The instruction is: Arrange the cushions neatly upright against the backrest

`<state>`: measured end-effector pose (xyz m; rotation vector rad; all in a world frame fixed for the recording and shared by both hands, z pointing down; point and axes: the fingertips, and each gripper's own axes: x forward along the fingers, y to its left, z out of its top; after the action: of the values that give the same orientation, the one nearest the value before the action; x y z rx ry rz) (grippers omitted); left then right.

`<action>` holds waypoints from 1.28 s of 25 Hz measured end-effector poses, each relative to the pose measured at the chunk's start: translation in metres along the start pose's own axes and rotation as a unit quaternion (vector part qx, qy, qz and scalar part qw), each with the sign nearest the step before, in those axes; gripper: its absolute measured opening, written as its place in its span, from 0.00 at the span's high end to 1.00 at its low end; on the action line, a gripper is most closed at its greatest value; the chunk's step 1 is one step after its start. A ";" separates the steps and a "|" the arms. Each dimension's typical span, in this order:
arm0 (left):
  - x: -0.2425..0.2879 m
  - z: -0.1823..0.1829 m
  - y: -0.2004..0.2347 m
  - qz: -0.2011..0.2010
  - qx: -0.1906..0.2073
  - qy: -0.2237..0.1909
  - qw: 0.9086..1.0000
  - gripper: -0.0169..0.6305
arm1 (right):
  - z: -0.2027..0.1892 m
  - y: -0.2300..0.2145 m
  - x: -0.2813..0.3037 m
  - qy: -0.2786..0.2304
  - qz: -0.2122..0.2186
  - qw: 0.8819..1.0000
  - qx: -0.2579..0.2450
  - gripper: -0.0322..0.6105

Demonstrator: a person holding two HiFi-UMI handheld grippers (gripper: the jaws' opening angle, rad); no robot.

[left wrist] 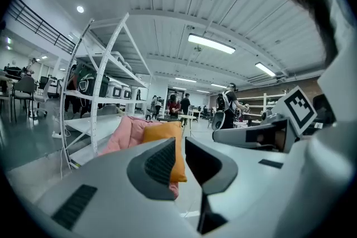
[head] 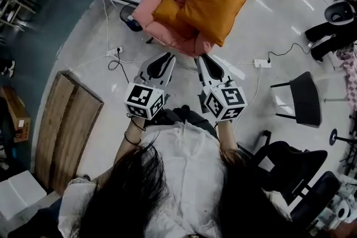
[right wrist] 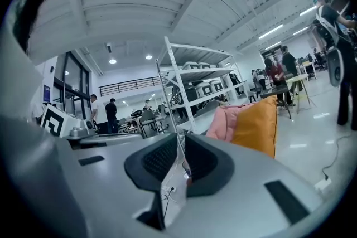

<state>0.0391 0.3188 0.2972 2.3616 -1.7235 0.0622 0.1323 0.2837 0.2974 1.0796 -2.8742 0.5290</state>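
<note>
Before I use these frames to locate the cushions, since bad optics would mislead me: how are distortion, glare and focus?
Head view: fisheye curves the room's edges; the big orange cushion is sharp. Left gripper view: dark corners, a glaring ceiling light, near fingers soft. Right gripper view: the white rack bows, cushion clear.

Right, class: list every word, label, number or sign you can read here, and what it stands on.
No text can be read anywhere.
The cube on the left gripper, the cube on the right gripper: black-and-white square patterns, no letters or numbers.
Cardboard box: any print too small to read.
</note>
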 end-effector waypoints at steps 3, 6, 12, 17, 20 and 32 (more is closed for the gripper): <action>0.007 -0.001 -0.003 0.007 -0.004 -0.003 1.000 0.87 | -0.002 -0.008 0.002 0.003 0.010 1.000 0.002 0.86; 0.009 -0.005 -0.003 0.015 -0.011 -0.003 1.000 0.87 | -0.007 -0.014 0.004 0.011 0.018 1.000 0.006 0.86; 0.010 -0.008 0.013 0.041 -0.009 0.007 0.999 0.87 | -0.010 -0.021 0.020 0.017 0.029 0.999 0.019 0.86; 0.022 -0.007 0.034 0.045 -0.015 0.013 0.999 0.87 | -0.010 -0.027 0.042 0.023 0.029 0.999 0.021 0.86; 0.039 -0.006 0.044 0.034 -0.012 0.016 0.999 0.87 | -0.008 -0.036 0.060 0.025 0.021 0.999 0.021 0.86; 0.122 0.022 0.139 -0.015 0.006 0.028 0.999 0.87 | 0.012 -0.059 0.177 0.036 -0.011 0.999 0.020 0.86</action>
<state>-0.0563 0.1596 0.3158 2.3703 -1.6658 0.1344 0.0370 0.1262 0.3294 1.0736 -2.7987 0.6132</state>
